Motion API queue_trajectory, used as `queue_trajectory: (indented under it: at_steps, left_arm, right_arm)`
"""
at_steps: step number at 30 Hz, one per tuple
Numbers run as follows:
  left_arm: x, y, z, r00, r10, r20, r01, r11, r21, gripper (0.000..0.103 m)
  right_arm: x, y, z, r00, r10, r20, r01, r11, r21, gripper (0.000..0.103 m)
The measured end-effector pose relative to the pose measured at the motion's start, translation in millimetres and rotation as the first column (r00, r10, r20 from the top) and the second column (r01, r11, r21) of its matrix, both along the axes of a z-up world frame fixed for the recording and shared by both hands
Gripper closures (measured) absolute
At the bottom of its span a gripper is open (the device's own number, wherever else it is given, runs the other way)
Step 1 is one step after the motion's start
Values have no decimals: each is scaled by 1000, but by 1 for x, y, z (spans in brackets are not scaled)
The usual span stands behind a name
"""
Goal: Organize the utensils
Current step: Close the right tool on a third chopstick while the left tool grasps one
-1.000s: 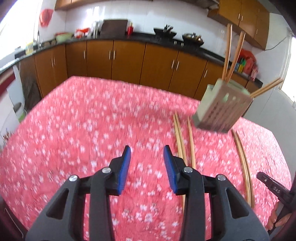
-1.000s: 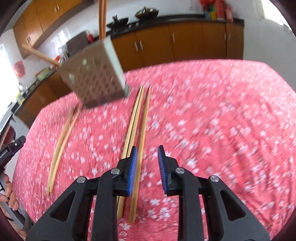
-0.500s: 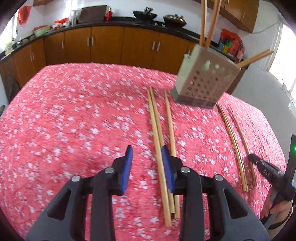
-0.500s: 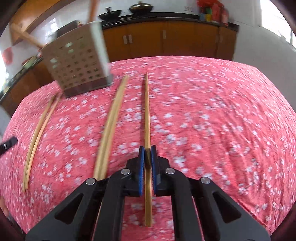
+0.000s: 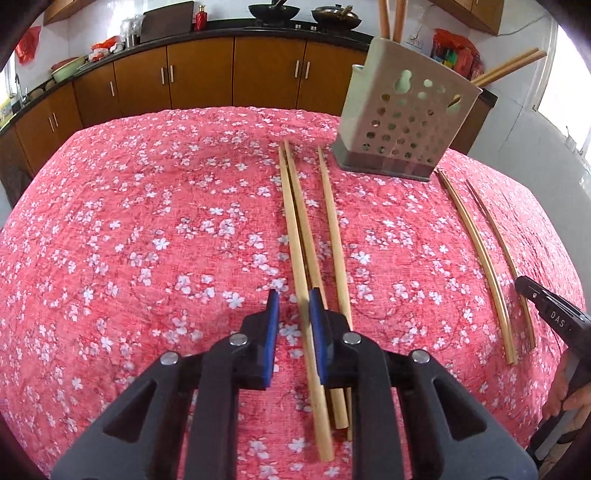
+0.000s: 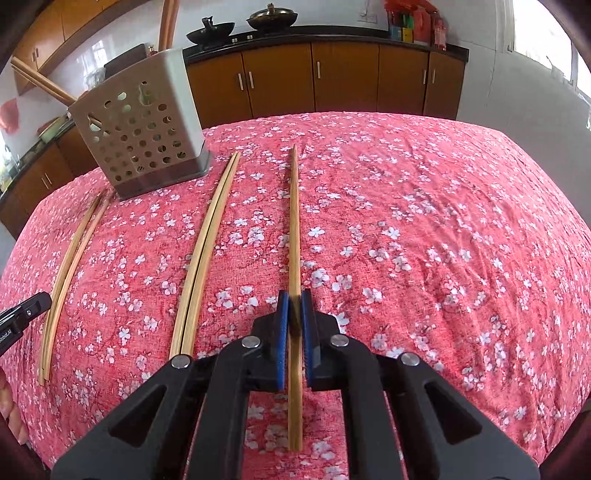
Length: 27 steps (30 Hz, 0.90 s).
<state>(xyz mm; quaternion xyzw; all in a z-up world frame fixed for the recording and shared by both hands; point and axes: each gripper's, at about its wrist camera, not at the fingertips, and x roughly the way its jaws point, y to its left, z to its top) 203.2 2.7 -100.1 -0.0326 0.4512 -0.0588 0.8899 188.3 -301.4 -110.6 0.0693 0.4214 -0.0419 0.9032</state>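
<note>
My right gripper (image 6: 294, 304) points steeply down at the table, its blue pads clamped on a single chopstick (image 6: 294, 221). My left gripper (image 5: 294, 302) also tilts down, and its jaws have just been closing, still slightly apart, straddling another chopstick (image 5: 295, 229) without pressing it.

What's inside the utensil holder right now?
The holder has chopsticks in it: two rise from the top and two more lean out sideways. Through the holes little shows, so their lower ends and anything else inside are hidden.
</note>
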Motion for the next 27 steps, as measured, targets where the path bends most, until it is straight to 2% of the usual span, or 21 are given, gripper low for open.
queue_trajectory:
  at_steps: [7,9,15,27]
  left_arm:
    - [3,-5,-4,1000,-1,8,1,998,70,90]
    - [8,-3,-4,1000,13,15,-14,996,84,94]
    - [31,22,-4,996,89,15,-90,995,42,94]
    - [21,34,-7,995,88,41,-87,996,-30,94]
  right_arm:
    - [1,6,-1,1000,23,4,-23,999,-28,95]
    - [2,7,-1,1000,29,5,-28,999,-31,95]
    - [13,-3,0,1000,22,7,-22,999,-36,95]
    - [21,-14,-1,1000,-1,11,1,1000,-2,95]
